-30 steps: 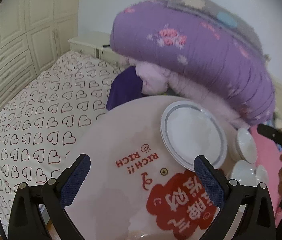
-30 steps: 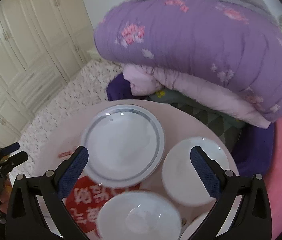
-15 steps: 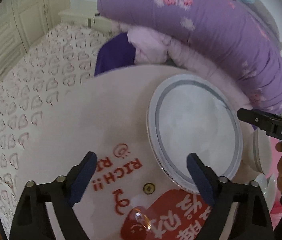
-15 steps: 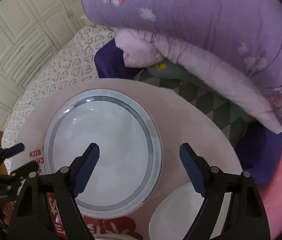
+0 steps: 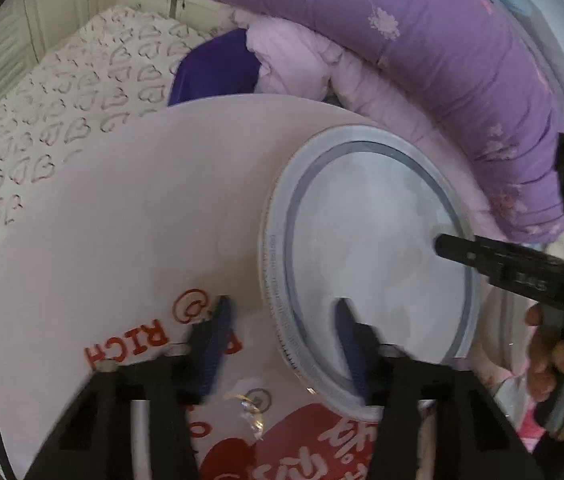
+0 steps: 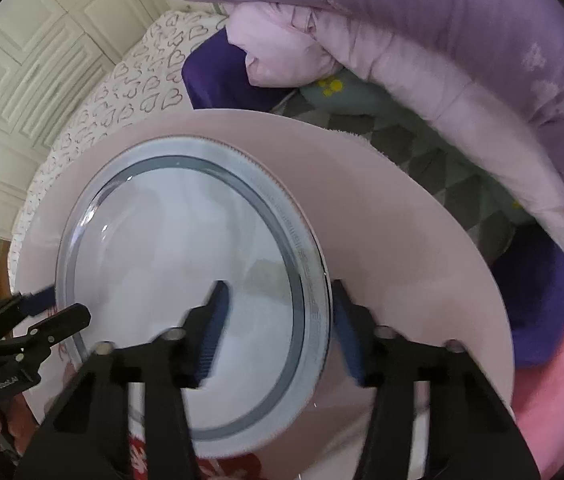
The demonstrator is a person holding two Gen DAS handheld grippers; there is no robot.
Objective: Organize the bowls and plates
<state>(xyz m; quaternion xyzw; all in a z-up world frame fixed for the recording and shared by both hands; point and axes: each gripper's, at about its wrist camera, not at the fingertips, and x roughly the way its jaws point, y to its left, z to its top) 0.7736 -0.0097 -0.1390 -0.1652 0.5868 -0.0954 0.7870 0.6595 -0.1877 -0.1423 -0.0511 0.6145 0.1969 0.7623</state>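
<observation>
Blurred hand-held gripper [image 6: 278,320] straddles plate [image 6: 170,264] rim — contact unclear.

The left gripper's [image 5: 282,332] 2 blue pads are blurry. The red writing [image 5: 334,440] on the round table [image 5: 122,208] is cut off at the bottom edge.

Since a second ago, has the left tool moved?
Yes. The left tool has closed in on the plate, and its fingers now straddle the near rim; against the table's red print, the plate stayed put.

Plate [image 6: 186,280] on round table [image 6: 402,240], table on bed; folded quilts [image 5: 442,60] behind; both grippers straddle plate rim.
</observation>
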